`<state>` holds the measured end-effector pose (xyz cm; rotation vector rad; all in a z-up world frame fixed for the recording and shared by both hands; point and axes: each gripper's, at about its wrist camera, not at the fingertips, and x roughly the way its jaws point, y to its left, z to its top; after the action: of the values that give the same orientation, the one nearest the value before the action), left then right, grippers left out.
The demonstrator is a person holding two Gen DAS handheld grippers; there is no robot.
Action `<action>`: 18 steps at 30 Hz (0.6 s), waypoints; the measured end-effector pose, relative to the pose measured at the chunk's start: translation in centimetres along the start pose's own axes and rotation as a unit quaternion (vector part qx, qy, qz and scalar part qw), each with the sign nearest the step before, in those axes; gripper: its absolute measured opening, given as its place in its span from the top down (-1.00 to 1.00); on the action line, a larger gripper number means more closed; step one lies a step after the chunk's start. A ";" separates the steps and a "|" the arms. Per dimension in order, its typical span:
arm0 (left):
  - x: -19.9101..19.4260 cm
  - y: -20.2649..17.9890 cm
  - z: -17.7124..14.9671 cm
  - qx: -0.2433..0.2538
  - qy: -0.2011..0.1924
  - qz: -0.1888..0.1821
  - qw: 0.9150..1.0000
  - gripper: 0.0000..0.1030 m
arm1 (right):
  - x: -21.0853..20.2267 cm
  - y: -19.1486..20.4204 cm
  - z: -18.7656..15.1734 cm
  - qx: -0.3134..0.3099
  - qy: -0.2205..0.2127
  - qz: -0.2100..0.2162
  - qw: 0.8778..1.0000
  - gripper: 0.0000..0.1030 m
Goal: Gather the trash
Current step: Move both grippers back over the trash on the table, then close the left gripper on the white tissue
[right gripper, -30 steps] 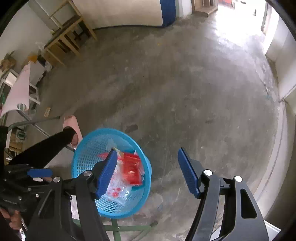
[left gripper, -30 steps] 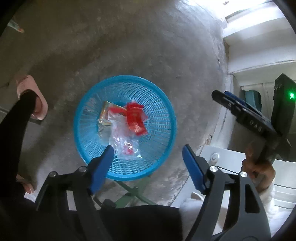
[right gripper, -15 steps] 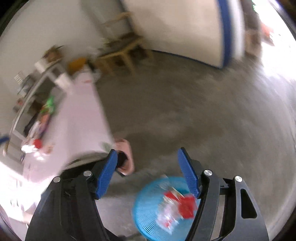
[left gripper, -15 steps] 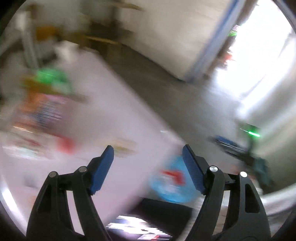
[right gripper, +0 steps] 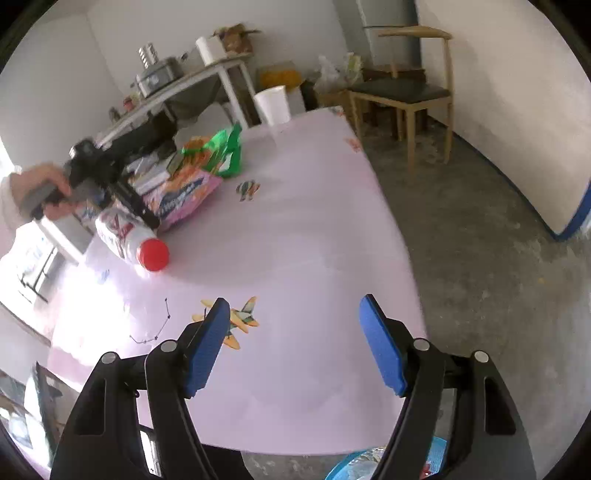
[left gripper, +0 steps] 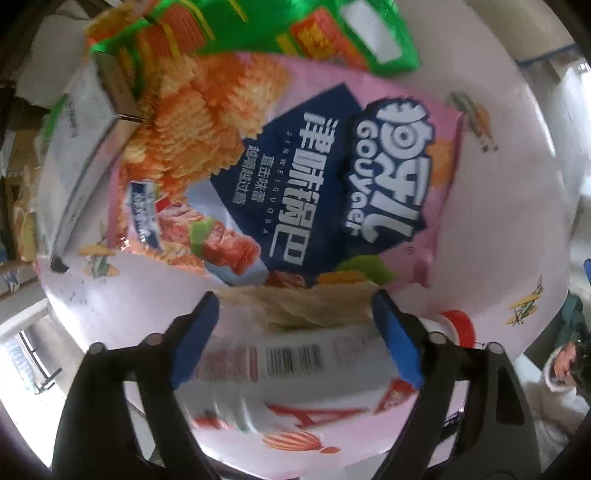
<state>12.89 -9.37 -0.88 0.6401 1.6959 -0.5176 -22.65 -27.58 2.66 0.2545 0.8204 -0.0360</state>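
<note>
Trash: a pink crinkly snack bag printed with ridged chips (left gripper: 280,173), a green foil snack bag (left gripper: 295,33) above it, a crumpled tan wrapper (left gripper: 314,306), and a white plastic bottle with a red cap (left gripper: 295,373) lying on its side, all on the pink tabletop (left gripper: 517,206).
Bottle position: directly under the left gripper (left gripper: 295,328), its label crossing the gap between the blue pads, the cap off to one side.
Left gripper: released, jaws opening, pointing steeply down; the bottle and wrapper show between the pads but nothing presses on them.
Right gripper: released, jaws opening, nothing between them; right gripper (right gripper: 295,332) hovers over a bare stretch of tabletop near the printed airplane (right gripper: 232,321).
Bin: a blue plastic mesh basket (right gripper: 347,467), its rim just visible below the tabletop edge, already holding wrappers.
Step in hand: judged to be lining up the left gripper on the next item.
Doing it well: choose one target; for the bottle, straddle the body across its width, not along it, and close near the middle so it cannot roll or pivot.
Risk: the wrapper may be pinched along with the bottle; motion blur suggests steadying first.
</note>
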 end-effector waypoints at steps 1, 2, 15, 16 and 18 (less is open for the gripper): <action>0.3 0.1 0.2 0.000 0.010 -0.004 1.000 -0.63 | 0.4 0.3 -0.3 -0.006 0.003 0.000 1.000 -0.37; 0.4 0.4 0.5 -0.008 0.016 -0.004 1.000 -0.63 | 0.7 0.4 -0.5 -0.009 0.007 0.003 1.000 -0.37; -2.2 3.4 0.5 -0.061 -0.022 -0.032 0.997 0.92 | 1.5 -0.4 -2.2 0.014 0.031 0.011 0.999 -0.40; -3.1 3.1 -0.1 -0.063 -0.029 -0.031 0.997 0.94 | 1.3 -0.5 -2.2 0.017 0.030 0.011 0.999 -0.40; -5.3 2.9 -1.0 -0.069 -0.054 -0.029 0.996 0.97 | 0.5 -0.9 -2.5 0.022 0.024 0.009 0.999 -0.40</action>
<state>14.86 -7.28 4.57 0.4553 1.6354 -0.4633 -24.25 -27.86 0.44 0.3059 0.8661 -0.0303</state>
